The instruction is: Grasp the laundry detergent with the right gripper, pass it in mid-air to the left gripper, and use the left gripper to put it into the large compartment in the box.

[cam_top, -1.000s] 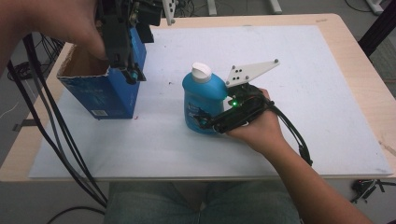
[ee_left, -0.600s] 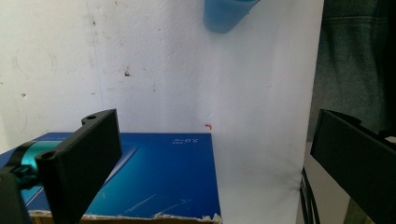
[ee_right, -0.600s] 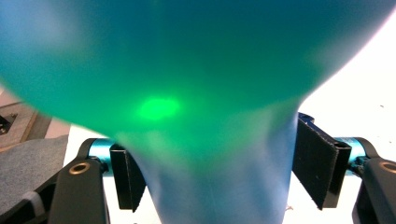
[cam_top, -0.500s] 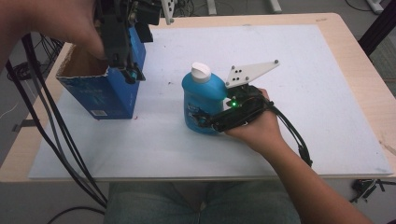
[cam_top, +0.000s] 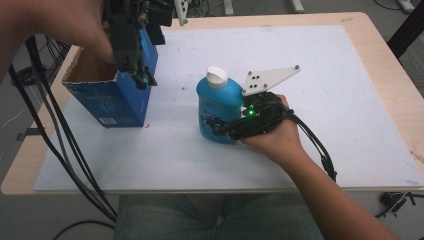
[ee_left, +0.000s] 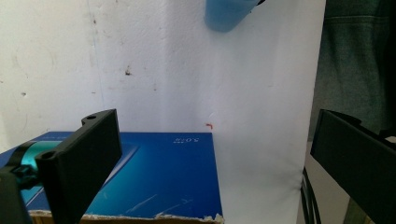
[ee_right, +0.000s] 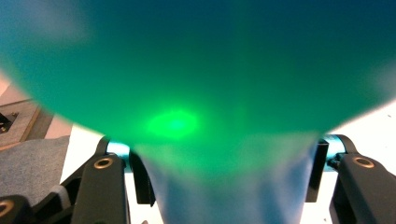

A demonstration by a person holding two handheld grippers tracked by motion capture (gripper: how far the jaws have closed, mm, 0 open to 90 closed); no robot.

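A blue bottle (cam_top: 216,107) with a white cap stands upright in the middle of the white mat. My right gripper (cam_top: 216,122) reaches in from the right, low around its body. Its jaws have just been closing, and in the right gripper view both pads (ee_right: 140,179) press on the blurred bottle (ee_right: 196,70). A blue cardboard box (cam_top: 115,102) with an open, torn top stands at the left. My left gripper (cam_top: 137,75) hangs at the box's right top edge, pointing down. In the left gripper view its jaws (ee_left: 215,140) stand wide apart over the box's side (ee_left: 159,177), gripping nothing.
The white mat (cam_top: 325,90) covers most of the wooden table (cam_top: 395,75). Black cables (cam_top: 60,150) hang off the table's left front, and another cable (cam_top: 315,150) trails from the right gripper. The person's lap lies under the near edge.
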